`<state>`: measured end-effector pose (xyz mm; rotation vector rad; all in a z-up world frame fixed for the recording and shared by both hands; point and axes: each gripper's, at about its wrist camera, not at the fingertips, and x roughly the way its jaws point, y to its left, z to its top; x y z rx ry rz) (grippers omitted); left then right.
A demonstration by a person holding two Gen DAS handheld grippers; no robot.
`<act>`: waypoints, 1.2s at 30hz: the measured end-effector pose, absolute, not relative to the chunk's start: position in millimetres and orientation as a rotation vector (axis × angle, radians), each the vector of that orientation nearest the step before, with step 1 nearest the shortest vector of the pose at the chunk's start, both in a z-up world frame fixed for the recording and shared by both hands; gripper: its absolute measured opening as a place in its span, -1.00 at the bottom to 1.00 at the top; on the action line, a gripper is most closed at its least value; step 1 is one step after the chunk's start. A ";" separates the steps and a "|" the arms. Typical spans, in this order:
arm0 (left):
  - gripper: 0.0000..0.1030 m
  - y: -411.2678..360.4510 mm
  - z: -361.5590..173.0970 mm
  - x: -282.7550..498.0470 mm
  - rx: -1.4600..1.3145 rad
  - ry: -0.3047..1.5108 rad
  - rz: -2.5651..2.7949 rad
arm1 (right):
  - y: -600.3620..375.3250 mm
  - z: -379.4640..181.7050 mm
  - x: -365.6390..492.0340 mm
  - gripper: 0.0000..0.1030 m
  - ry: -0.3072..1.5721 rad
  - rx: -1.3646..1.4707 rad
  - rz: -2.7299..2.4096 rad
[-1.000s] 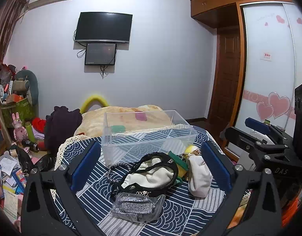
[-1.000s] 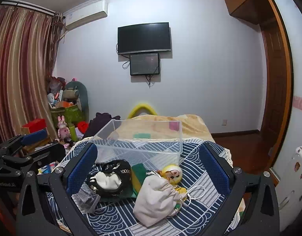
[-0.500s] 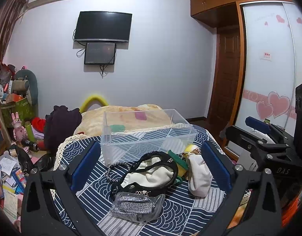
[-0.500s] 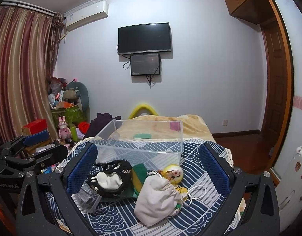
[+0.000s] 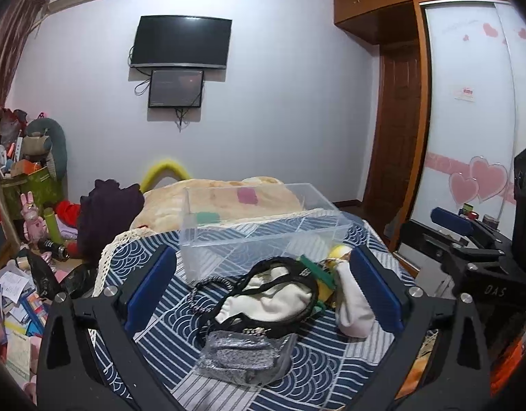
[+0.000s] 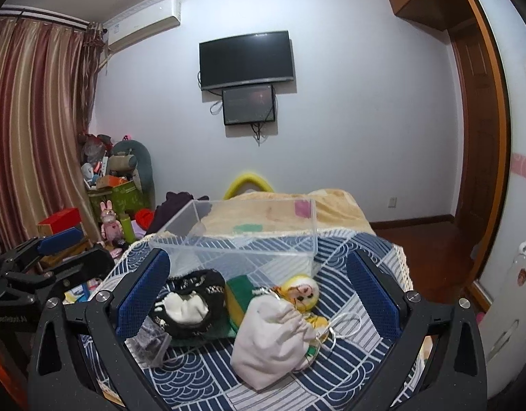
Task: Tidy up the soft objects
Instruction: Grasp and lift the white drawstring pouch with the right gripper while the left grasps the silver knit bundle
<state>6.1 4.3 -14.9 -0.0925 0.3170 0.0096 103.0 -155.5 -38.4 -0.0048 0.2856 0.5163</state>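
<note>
Soft items lie in a loose cluster on a blue-and-white patterned cloth (image 5: 167, 339) covering the surface, all just in front of a clear plastic box (image 5: 259, 229). Black pouch (image 5: 273, 299) with a cream cloth (image 5: 269, 304) bulging out of its open mouth sits mid-cluster; a thin black cord trails from it toward the box. A silver glittery pouch (image 5: 242, 352) in clear wrapping lies nearest the left camera, touching the black pouch's near edge. A white drawstring bag (image 6: 273, 346) slumps to the right of the black pouch, its cords looping onto the cloth. A yellow plush toy (image 6: 302, 293) with a small face rests against the bag's far side, partly under it. A green-and-yellow sponge (image 6: 240, 294) sits between black pouch and toy, touching both. The box stands upright, with a green sticker and a pink sticker on its walls; contents hard to judge through the clear sides. Left gripper (image 5: 263, 291) hangs above the cluster, fingers spread wide with blue pads, gripping nothing; black pouch and silver pouch fall between them. Right gripper (image 6: 256, 294) also spread wide and holding nothing, framing the white bag and toy. Behind: a tan blanket (image 6: 334, 212), a wall-mounted television (image 6: 245, 60), striped curtains (image 6: 33, 130), a cluttered corner at left.
</note>
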 end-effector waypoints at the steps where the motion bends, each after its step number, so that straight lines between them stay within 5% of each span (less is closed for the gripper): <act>1: 0.76 6.9 -18.0 7.7 -0.096 0.330 0.013 | -156.8 -40.8 105.1 0.91 0.297 -0.001 0.516; 5: 0.64 16.6 -35.2 14.0 -0.126 0.397 0.000 | -159.4 -53.6 112.4 0.76 0.358 0.006 0.517; 15: 0.65 17.1 -96.1 28.9 -0.123 0.589 -0.007 | -162.2 -97.8 128.0 0.75 0.549 -0.013 0.518; 23: 0.87 18.8 -130.7 52.3 -0.148 0.724 -0.015 | -159.5 -115.4 142.8 0.74 0.640 -0.007 0.506; 26: 0.86 25.2 -140.0 57.4 -0.188 0.757 -0.014 | -158.1 -122.5 147.1 0.25 0.668 -0.002 0.508; 31: 0.50 37.5 -141.8 52.4 -0.250 0.742 -0.035 | -160.3 -126.9 150.3 -0.36 0.705 0.031 0.537; 36: 0.26 37.4 -136.2 42.7 -0.239 0.718 -0.033 | -159.8 -124.7 144.1 -0.72 0.692 0.019 0.545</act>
